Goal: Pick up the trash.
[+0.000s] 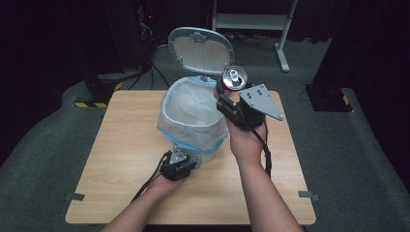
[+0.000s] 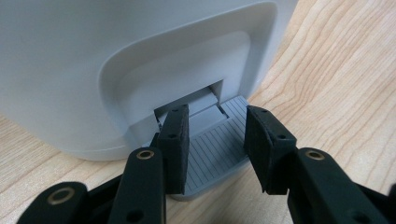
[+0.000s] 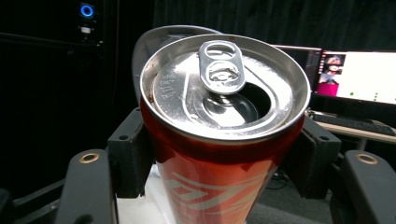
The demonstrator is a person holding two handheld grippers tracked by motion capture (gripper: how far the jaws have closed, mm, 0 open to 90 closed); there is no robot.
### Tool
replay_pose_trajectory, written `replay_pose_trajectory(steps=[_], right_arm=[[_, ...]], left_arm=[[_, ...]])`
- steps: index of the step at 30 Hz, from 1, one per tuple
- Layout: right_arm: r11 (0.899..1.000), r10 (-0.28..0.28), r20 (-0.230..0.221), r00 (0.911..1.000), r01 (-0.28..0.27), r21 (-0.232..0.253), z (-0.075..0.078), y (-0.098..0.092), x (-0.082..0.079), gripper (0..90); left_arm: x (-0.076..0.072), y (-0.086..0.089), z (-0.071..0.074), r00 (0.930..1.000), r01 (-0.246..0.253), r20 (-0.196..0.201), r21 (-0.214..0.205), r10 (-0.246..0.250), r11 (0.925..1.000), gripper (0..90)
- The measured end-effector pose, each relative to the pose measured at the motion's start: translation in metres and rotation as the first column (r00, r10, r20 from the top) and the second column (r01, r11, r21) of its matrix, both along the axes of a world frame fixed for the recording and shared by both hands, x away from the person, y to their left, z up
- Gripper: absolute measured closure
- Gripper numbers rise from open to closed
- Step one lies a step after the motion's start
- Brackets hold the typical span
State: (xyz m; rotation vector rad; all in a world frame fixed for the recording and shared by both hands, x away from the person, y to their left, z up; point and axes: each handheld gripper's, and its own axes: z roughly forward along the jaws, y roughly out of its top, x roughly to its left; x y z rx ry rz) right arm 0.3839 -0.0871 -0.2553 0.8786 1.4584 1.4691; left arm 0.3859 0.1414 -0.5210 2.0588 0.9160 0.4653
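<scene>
Holding: right gripper point(image 1: 231, 94) is clamped on a red drink can point(image 1: 234, 79), its opened top facing the high camera.
Can position: raised above the table point(image 1: 121, 159), just beside the far right rim of the bin point(image 1: 193, 126), not yet over the mouth.
Bin: white pedal bin with a blue-edged liner bag point(image 1: 191, 108); lid point(image 1: 200, 49) stands up and open.
Left gripper: left gripper point(image 2: 215, 144) sits low at the bin's foot, jaws narrowed over the grey ribbed pedal point(image 2: 212, 156); one pad seems to rest on it, and whether it presses or pinches cannot be told.
Step in hand: carrying the can to the open bin, judged from the pose.
Next move calls for: shifting the can over the liner's middle, then opening the jaws, while the pedal likely needs holding down so the lid stays up.
</scene>
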Motion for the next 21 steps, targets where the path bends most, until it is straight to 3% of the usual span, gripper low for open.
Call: replay_pose_trajectory(steps=[10, 21], right_arm=[[0.999, 0.053, -0.022, 0.9983, -0.054, -0.006, -0.002, 0.031, 0.01, 33.7], [0.996, 0.087, -0.04, 0.9954, -0.087, -0.004, -0.006, 0.051, 0.019, 33.7]], left_arm=[[0.0, 0.0, 0.0, 1.0, 0.0, 0.002, 0.002, 0.0, 1.0, 60.0], [0.0, 0.0, 0.0, 1.0, 0.002, -0.002, 0.003, -0.002, 1.0, 60.0]])
